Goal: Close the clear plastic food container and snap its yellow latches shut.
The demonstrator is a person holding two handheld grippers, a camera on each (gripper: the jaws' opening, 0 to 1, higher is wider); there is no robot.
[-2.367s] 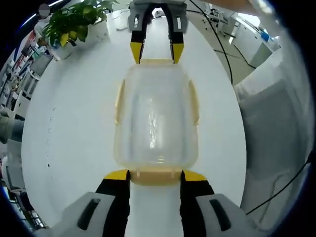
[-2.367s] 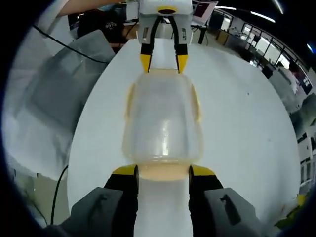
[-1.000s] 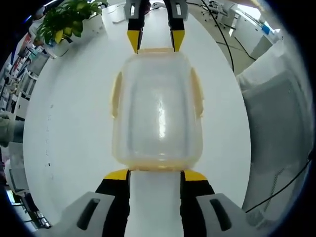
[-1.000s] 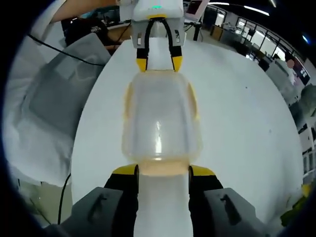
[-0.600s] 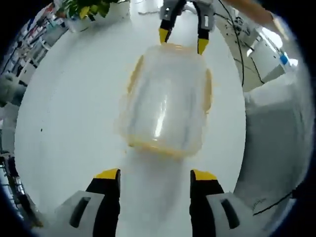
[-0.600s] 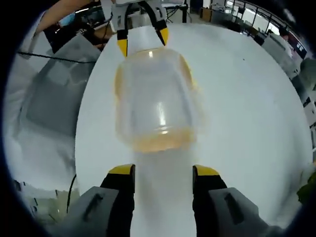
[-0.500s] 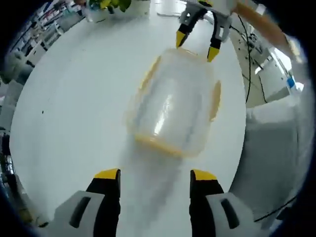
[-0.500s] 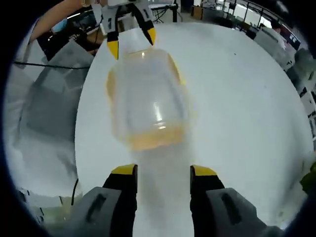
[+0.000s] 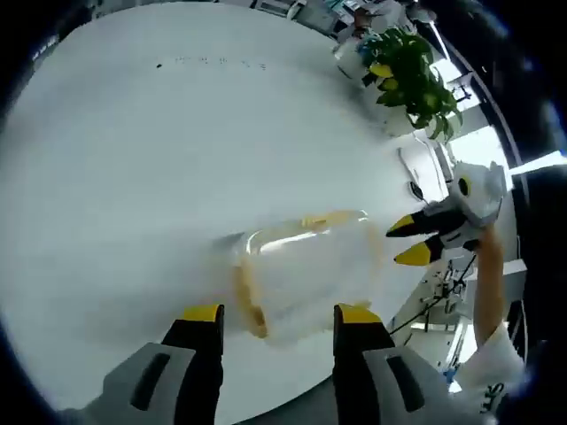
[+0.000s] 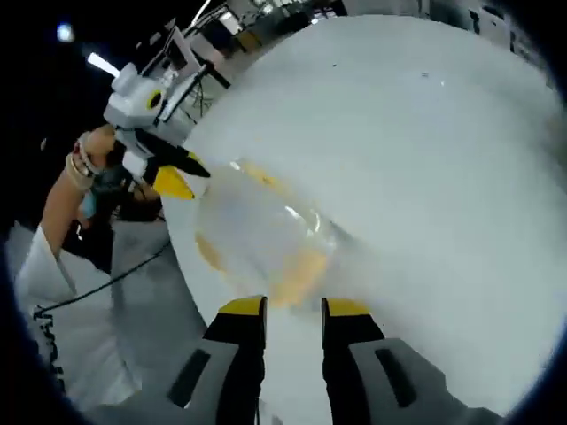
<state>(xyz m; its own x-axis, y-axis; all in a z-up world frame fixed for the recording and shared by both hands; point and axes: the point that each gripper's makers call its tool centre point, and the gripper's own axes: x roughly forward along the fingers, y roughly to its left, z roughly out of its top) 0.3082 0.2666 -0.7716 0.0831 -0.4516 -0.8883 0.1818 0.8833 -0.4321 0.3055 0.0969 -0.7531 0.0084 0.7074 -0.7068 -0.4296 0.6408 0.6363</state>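
Two grippers are seen near one clear plastic food container (image 9: pixel 306 270), which lies on a white round table (image 9: pixel 133 150). In the left gripper view, the left gripper (image 9: pixel 279 317) is seen at the bottom middle, with its jaws spread wide and nothing held between them. The container is just above them, a little right of the middle, and its yellow latches (image 9: pixel 248 297) are seen along its edges. The picture is blurred, so it cannot be told if the latches are snapped shut. At the far right, the right gripper (image 9: pixel 409 241) is seen beside the container, held by a hand, and a green plant (image 9: pixel 409 80) stands above it.

In the right gripper view, the left gripper (image 10: pixel 168 173) is seen at the upper left, beside the container (image 10: pixel 257 235). The right gripper (image 10: pixel 292 310) is at the bottom middle, with its jaws set narrow and nothing gripped. Both grippers are probably kept close so that the latches can be pressed.
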